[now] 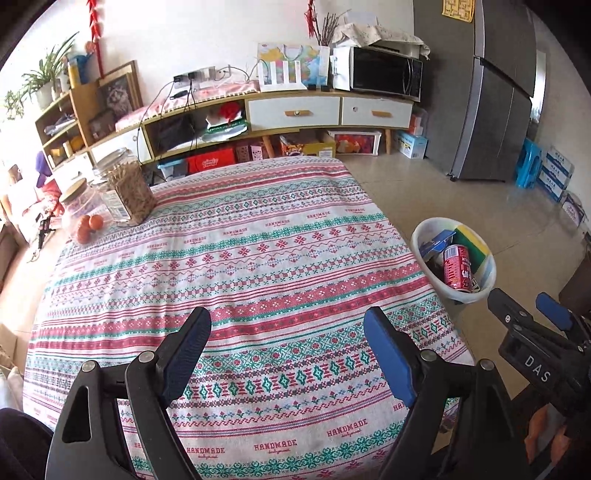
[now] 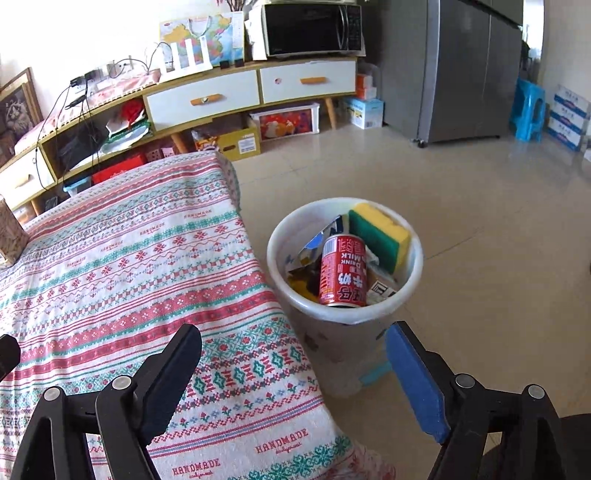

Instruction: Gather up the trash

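Can (image 2: 342,271) stands near-upright, inverted, in bin (image 2: 280,236) beside the table; both tools (image 1: 286,334) (image 2: 293,360) gape wide, empty.

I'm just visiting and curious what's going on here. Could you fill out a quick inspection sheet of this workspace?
Surface: table under a patterned cloth; no loose trash seen on it.
Job's things: white bin on the floor beside the table, holding a red can, a yellow-green sponge and wrappers.
Clutter: jars and small orange fruit at the table's far left corner.
Grippers: left hand-held gripper open, empty; right hand-held gripper open, empty.
Cables: black leads draped over the sideboard.
Surroundings: microwave, fridge, blue stool.
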